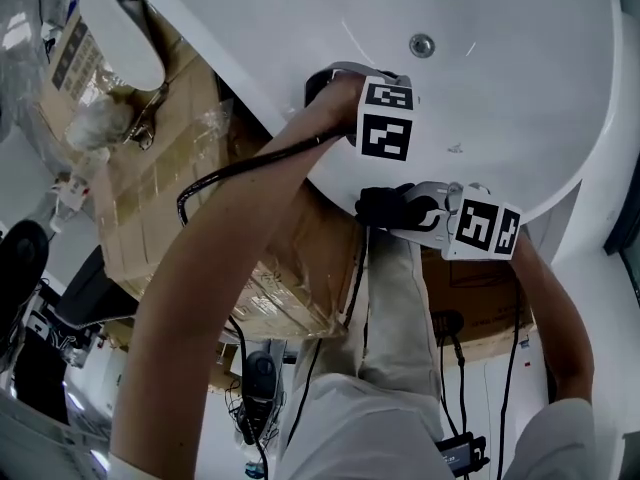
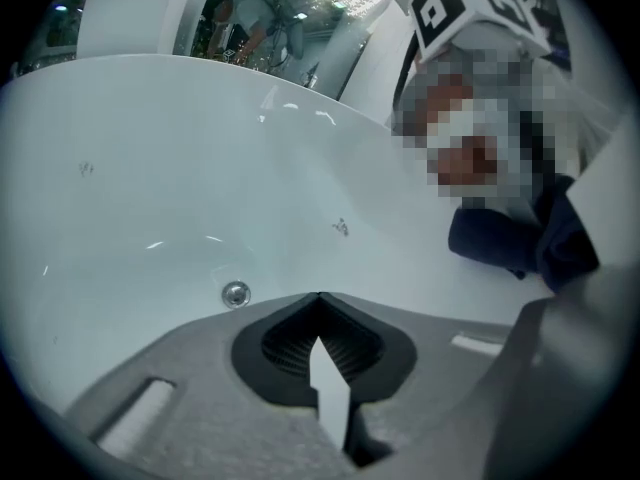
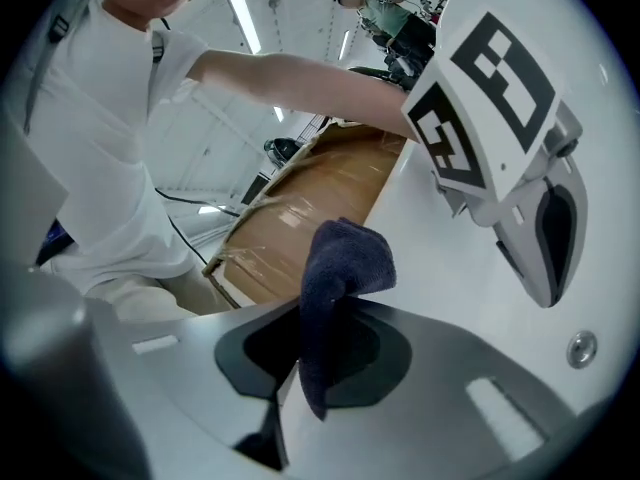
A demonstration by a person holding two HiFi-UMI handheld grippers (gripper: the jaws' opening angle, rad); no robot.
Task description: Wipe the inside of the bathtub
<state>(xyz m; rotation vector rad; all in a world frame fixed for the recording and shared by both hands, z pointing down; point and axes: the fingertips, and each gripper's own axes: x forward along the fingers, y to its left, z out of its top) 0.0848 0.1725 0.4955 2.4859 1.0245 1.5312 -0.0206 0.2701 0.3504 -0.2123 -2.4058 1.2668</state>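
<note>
Right gripper (image 1: 422,209) clamps the dark cloth (image 3: 345,258) at the near rim of the bathtub (image 1: 525,88), inner wall just beyond it, while left gripper (image 2: 320,328), jaws together and empty, sits farther inside.

Workshop-like hall: bathtub (image 1: 500,118) on taped cardboard (image 1: 180,168), loose cables (image 1: 243,167), strip lights (image 3: 240,13).

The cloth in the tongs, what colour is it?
Dark navy blue. The cloth shows best in the right gripper view, clamped in the right tongs.
</note>
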